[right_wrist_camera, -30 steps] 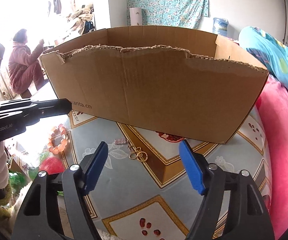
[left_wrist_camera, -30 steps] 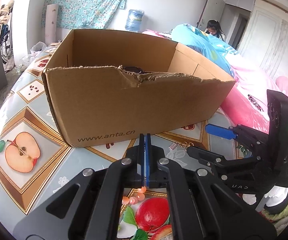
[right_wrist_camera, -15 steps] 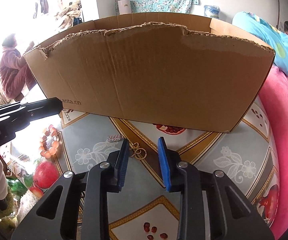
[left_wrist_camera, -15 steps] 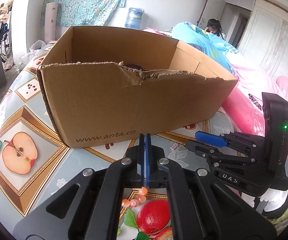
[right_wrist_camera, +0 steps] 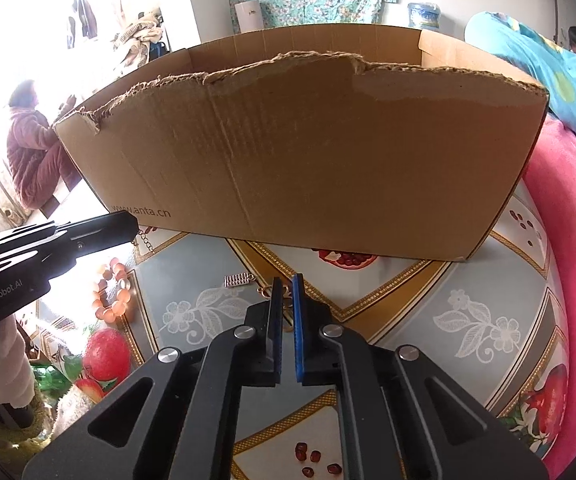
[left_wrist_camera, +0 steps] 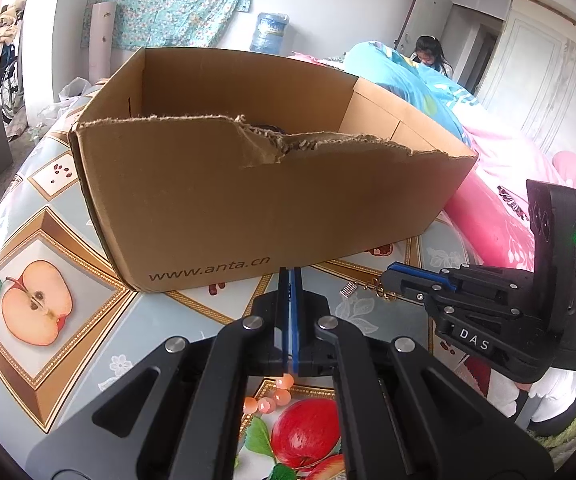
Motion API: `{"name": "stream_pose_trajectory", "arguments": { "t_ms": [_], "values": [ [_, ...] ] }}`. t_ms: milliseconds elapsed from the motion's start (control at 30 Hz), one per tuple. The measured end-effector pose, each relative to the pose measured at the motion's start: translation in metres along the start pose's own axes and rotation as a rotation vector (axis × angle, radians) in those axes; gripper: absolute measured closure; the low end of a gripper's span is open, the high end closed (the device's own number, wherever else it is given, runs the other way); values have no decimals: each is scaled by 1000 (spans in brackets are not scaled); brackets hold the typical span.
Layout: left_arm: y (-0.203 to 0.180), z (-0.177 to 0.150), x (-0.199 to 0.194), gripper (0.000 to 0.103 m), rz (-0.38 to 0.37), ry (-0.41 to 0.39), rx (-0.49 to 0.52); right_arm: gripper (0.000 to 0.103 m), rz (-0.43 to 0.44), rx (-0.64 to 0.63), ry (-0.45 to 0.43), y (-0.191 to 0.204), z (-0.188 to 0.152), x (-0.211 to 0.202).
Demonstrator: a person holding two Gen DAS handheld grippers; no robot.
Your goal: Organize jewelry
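Observation:
A small gold trinket (right_wrist_camera: 265, 291) of linked rings lies on the fruit-print tablecloth (right_wrist_camera: 448, 300), in front of a big cardboard box (right_wrist_camera: 308, 152). My right gripper (right_wrist_camera: 286, 280) is shut on it, and the blue pads leave only a thin gap. In the left wrist view the same right gripper (left_wrist_camera: 388, 278) is low over the gold trinket (left_wrist_camera: 385, 295). A silver charm (right_wrist_camera: 239, 281) lies just left of it. My left gripper (left_wrist_camera: 290, 280) is shut with nothing seen in it, above an orange bead bracelet (left_wrist_camera: 276, 392). That bracelet (right_wrist_camera: 112, 292) lies beside the left gripper (right_wrist_camera: 130, 226).
The box (left_wrist_camera: 248, 200) has torn top edges and something dark inside. Pink bedding (left_wrist_camera: 508, 216) borders the table on the right. One person (right_wrist_camera: 34, 148) sits at the far left and another (left_wrist_camera: 428, 56) at the back.
The right gripper's jaws went from wide open to shut around the gold trinket, and it moved in closer to the box. The left gripper stayed shut and still.

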State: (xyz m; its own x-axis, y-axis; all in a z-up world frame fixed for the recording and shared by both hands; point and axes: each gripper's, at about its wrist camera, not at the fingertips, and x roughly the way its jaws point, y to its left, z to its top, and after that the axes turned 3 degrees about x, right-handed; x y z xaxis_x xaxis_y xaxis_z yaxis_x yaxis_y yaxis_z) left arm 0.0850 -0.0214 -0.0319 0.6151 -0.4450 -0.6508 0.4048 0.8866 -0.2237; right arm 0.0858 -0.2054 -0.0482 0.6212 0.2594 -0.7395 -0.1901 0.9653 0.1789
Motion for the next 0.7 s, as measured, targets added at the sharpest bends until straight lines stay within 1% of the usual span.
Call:
{"name": "stream_pose_trajectory", "arguments": {
  "t_ms": [200,467,567,600,633,700],
  "values": [
    [-6,-4,2,103,-14,9,0,98,-2,19,-13,-3,0,-10],
    [-25,-15,12,103,-54,53,24,94,10,-46,26,9,-3,-5],
    [-29,-18,16,103,-54,63,36,90,11,-65,39,6,-5,-5],
    [-30,-18,17,103,-53,65,39,89,9,-70,40,7,-5,-5],
    [-30,-18,18,103,-54,67,41,85,5,-77,41,7,-5,-5],
    [-32,-18,20,103,-54,70,46,82,2,-88,49,7,-5,-3]
  ]
}}
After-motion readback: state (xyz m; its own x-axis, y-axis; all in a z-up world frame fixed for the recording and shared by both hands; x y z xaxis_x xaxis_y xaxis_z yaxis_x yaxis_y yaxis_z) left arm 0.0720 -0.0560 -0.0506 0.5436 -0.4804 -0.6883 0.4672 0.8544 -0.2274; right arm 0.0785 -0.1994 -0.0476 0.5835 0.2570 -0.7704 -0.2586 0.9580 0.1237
